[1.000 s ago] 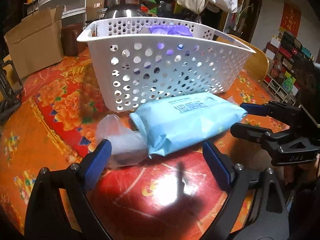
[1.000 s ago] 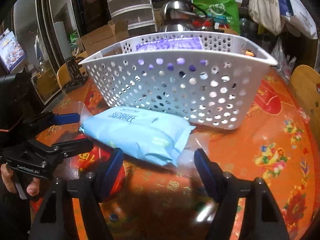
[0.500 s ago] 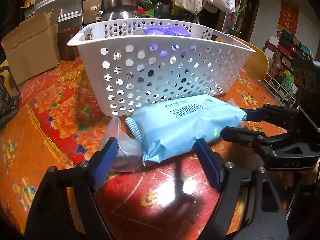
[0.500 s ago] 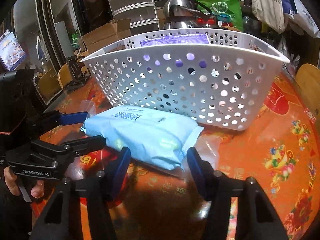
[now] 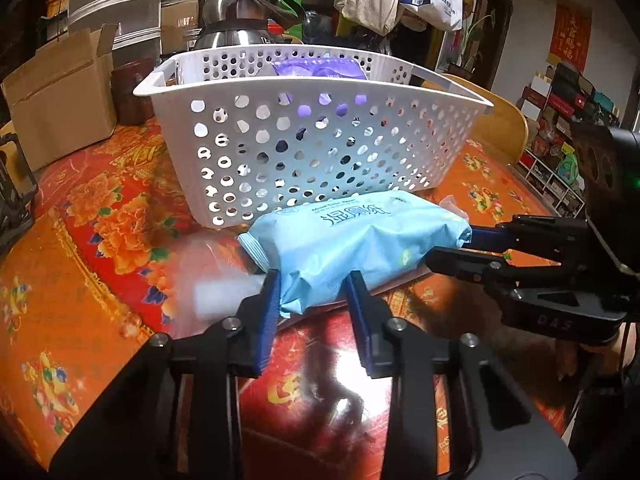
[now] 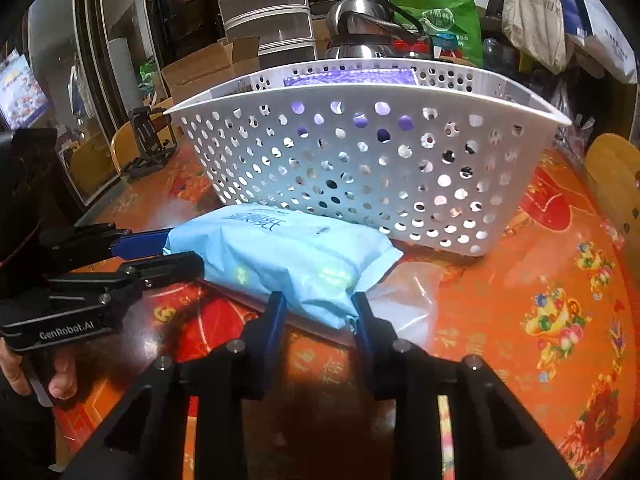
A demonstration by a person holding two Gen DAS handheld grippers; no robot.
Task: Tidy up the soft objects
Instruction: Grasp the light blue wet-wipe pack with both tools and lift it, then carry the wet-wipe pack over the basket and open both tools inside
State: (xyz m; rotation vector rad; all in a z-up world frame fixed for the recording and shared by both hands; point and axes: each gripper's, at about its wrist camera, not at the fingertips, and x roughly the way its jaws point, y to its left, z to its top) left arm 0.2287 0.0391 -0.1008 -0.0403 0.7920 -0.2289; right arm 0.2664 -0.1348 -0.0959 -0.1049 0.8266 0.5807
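Observation:
A light blue wet-wipes pack (image 5: 352,244) lies on the table in front of a white perforated basket (image 5: 312,148). My left gripper (image 5: 314,294) is shut on the pack's left end. My right gripper (image 6: 318,310) is shut on its right end (image 6: 288,260). Each gripper shows in the other's view: the right one (image 5: 452,246) and the left one (image 6: 176,248). A purple pack (image 5: 320,70) sits inside the basket (image 6: 372,160). A clear plastic bag (image 6: 404,300) lies under the pack's right end.
The table has a red and orange floral cloth (image 5: 100,240). A cardboard box (image 5: 60,96) and a steel kettle (image 5: 240,20) stand behind the basket. A wooden chair back (image 6: 612,184) is at the right.
Both grippers moved in on the blue pack and closed on its two ends. The pack has shifted slightly and is squeezed at both ends.

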